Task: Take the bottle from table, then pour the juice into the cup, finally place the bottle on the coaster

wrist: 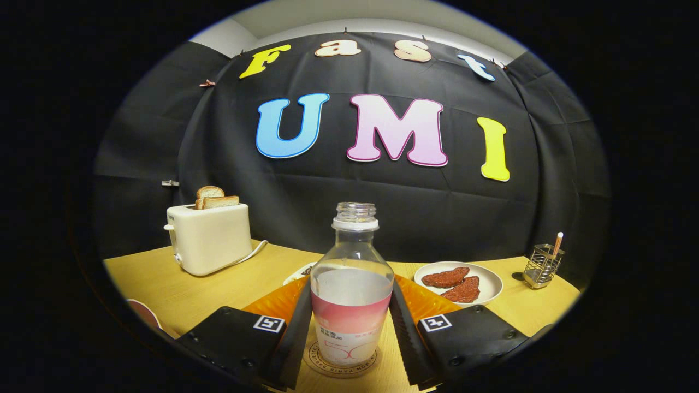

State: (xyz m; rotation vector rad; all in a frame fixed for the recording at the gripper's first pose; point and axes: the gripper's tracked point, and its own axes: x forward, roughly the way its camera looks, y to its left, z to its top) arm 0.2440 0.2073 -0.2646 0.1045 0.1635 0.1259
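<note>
- The wooden tabletop [218, 289] runs from the fingers back to the black cloth wall.
- A cream toaster [209, 237] stands at the far left with two slices of bread [215, 197] upright in its slots; its white cord [252, 252] trails over the wood toward the middle.
- The gripper [350, 335] has its two black fingers [292, 338] close along either side of the bottle; both look to touch its labelled lower half, so it appears grasped.
- The clear, uncapped bottle [351, 295] stands upright between the fingers, on a round coaster [349, 365] whose printed rim shows under its base.
- A white plate [489, 281] with two brown pieces of food [452, 284] lies beyond the right finger.
- A wire holder [540, 266] with one pencil [557, 244] stands at the far right, well apart.
- Another plate edge [297, 273] peeks behind the bottle's left side.
</note>
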